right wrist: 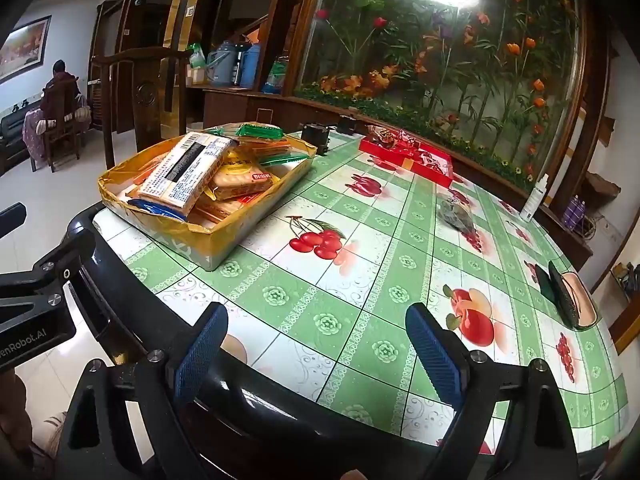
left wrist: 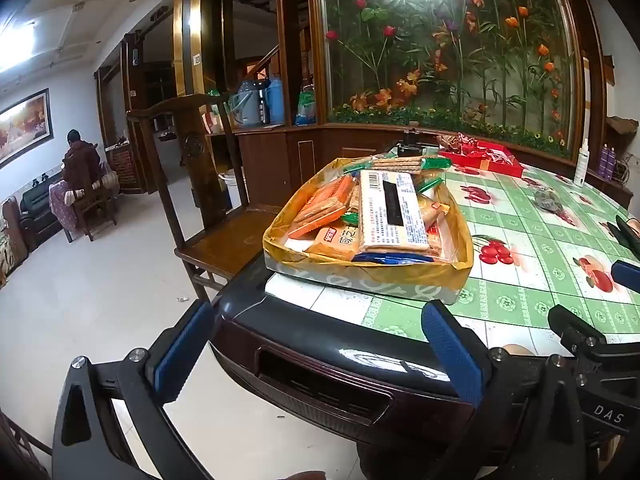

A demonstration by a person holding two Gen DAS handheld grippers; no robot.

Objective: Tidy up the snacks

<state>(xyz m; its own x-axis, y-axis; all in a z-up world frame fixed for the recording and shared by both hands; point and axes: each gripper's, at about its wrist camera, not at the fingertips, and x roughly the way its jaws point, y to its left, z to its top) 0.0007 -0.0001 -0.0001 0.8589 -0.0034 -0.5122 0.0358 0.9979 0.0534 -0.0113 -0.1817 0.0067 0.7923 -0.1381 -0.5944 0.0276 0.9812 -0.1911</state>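
A shallow box lined with gold foil [left wrist: 304,258] sits at the table's near left corner, heaped with snack packets: a large white wafer pack [left wrist: 394,216] on top, orange biscuit packs [left wrist: 320,204] and green-ended packs [left wrist: 404,164]. The box also shows in the right wrist view [right wrist: 224,236], with the wafer pack [right wrist: 186,172] on top. My left gripper [left wrist: 316,350] is open and empty, hanging at the table's near edge below the box. My right gripper [right wrist: 316,350] is open and empty over the near table edge, to the right of the box.
The table has a green fruit-print cloth [right wrist: 360,280]. A red tray of wrapped sweets [right wrist: 408,156] stands at the far side. A small grey packet [right wrist: 456,212], a white bottle [right wrist: 534,198] and a dark green case [right wrist: 560,294] lie to the right. A wooden chair [left wrist: 200,184] stands left of the table.
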